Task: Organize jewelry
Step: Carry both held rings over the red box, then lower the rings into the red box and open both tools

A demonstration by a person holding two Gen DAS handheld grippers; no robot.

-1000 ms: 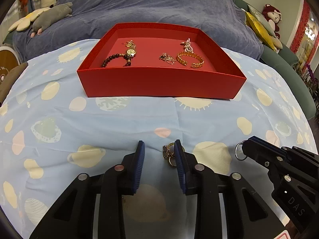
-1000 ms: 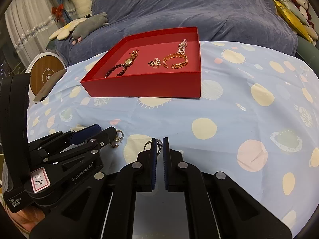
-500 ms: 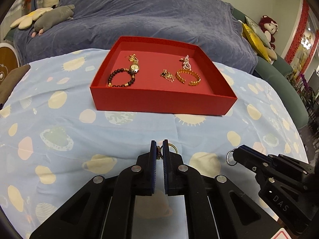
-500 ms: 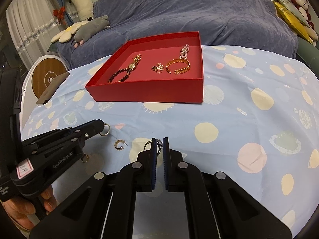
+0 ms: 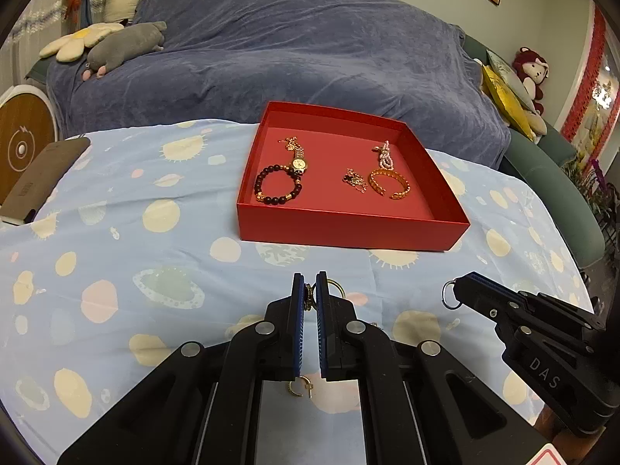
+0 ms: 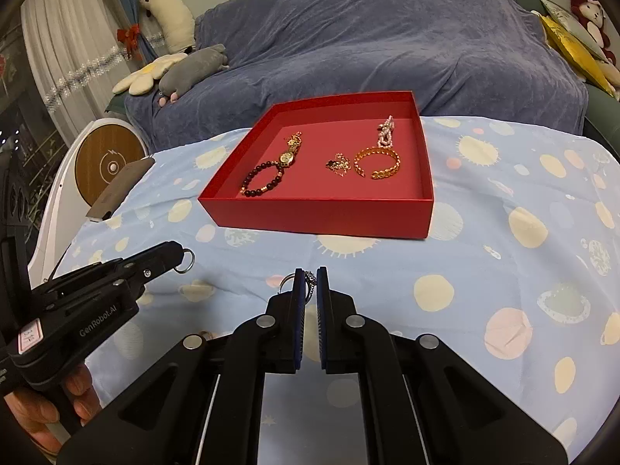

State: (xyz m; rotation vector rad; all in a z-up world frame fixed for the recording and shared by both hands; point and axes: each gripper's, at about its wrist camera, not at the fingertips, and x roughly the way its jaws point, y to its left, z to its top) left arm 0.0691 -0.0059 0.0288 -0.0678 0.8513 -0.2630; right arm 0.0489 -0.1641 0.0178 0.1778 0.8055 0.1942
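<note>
A red tray point(image 5: 348, 228) point(image 6: 321, 217) sits on the blue planet-print cloth and holds a dark bead bracelet point(image 5: 277, 188), a gold watch point(image 5: 298, 162), a gold cuff point(image 5: 389, 184), a small chain point(image 5: 354, 180) and a pearl piece point(image 5: 384, 157). My left gripper point(image 5: 310, 294) is shut on a gold ring point(image 5: 336, 286), held above the cloth in front of the tray. My right gripper point(image 6: 310, 281) is shut on a silver ring point(image 6: 286, 282), also above the cloth. A gold hoop earring point(image 5: 299, 386) lies on the cloth below the left gripper.
A blue-covered sofa point(image 5: 290, 58) with plush toys stands behind the table. A brown case point(image 5: 42, 174) lies at the cloth's left edge. A round white device point(image 6: 108, 166) stands left of the table. The right gripper shows in the left wrist view point(image 5: 451, 296).
My left gripper closed on the gold ring and lifted it off the cloth, leaving the hoop earring behind. Both grippers rose and drew back from the tray.
</note>
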